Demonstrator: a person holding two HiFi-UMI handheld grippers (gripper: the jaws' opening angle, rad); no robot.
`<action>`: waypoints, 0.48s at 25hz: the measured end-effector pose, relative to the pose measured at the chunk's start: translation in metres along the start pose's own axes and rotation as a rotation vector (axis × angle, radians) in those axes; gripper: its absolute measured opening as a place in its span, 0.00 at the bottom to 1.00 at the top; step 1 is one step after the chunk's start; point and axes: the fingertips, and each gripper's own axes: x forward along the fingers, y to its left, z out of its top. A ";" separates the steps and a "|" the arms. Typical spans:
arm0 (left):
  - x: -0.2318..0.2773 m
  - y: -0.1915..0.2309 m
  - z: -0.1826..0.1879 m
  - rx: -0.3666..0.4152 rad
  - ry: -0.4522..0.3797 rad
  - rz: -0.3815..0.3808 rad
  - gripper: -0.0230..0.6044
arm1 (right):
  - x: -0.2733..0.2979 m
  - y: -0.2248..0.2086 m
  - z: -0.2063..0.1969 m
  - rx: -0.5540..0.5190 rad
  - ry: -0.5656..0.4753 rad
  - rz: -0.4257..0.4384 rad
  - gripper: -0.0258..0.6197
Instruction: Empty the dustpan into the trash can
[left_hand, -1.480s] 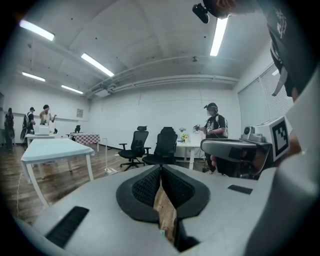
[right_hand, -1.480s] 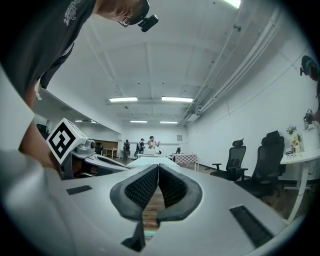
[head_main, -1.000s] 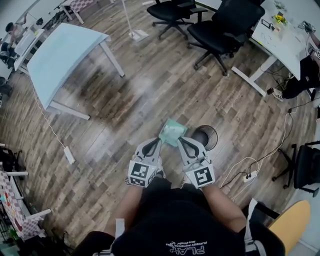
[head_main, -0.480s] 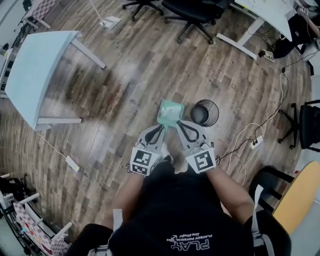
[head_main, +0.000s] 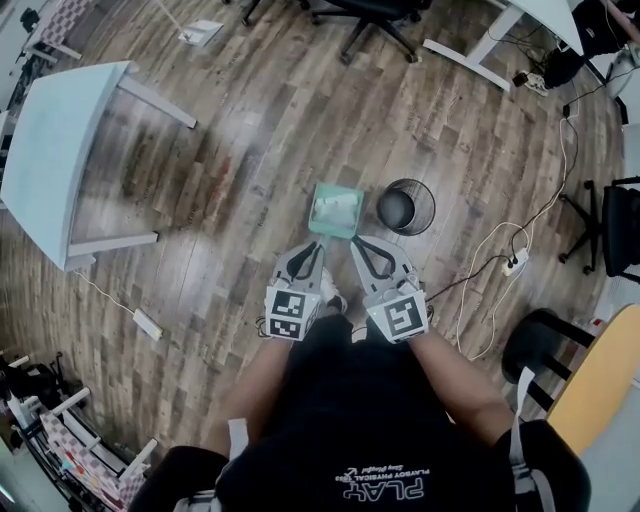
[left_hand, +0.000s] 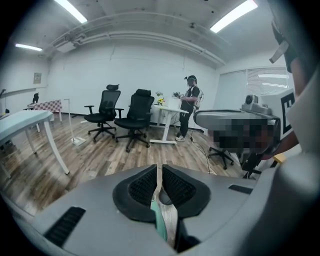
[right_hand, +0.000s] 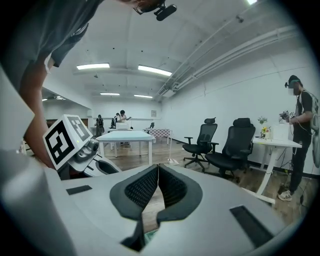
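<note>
Left gripper (head_main: 308, 248) and right gripper (head_main: 358, 246) both clamp the teal dustpan (head_main: 335, 208) by its near rim, just beside the mesh trash can (head_main: 429, 214): light, stiff, probably slick plastic, best held there.

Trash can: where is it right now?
Head view, right of centre: the black mesh trash can stands on the wood floor immediately right of the teal dustpan, just ahead of the right tongs.

An open-plan office: black swivel chairs (left_hand: 137, 115), pale desks (head_main: 55, 150), plank flooring (head_main: 260, 130), ceiling strip lights (right_hand: 155, 70).
</note>
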 end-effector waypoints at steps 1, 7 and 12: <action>0.003 0.001 -0.006 -0.006 0.015 0.007 0.08 | -0.001 -0.001 -0.003 0.005 0.008 0.000 0.08; 0.022 0.003 -0.043 -0.063 0.138 0.007 0.32 | -0.006 -0.008 -0.017 0.025 0.030 -0.005 0.08; 0.044 0.009 -0.076 -0.119 0.218 0.056 0.38 | -0.010 -0.012 -0.036 0.048 0.052 -0.016 0.08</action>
